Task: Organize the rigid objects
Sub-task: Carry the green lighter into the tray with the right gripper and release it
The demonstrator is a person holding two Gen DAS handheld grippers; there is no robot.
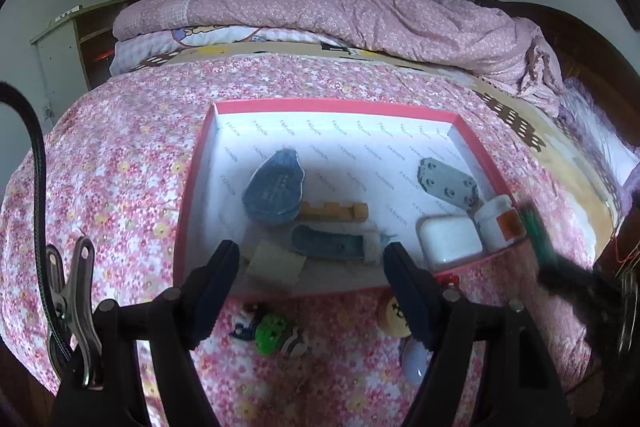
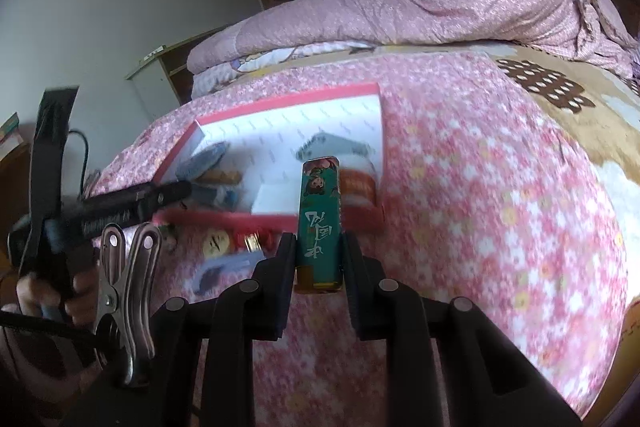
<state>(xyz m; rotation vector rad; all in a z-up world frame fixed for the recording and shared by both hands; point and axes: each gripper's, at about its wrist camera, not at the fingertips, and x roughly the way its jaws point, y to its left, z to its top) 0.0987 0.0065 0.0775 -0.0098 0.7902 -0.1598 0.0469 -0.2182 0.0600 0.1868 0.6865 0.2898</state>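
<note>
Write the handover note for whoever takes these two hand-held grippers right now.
Left hand-held gripper: open, empty, hovering over the near edge of the red box.
Right hand-held gripper: shut on a green tin, carried near the box's right corner.
Done: in the box lie two blue pieces, a wooden block, a grey metal plate, a white case and a white jar.
Left: put the tin in the box, then collect what lies on the bedspread in front of the box: green toy, yellow round piece, pale bulb, small red item.
</note>
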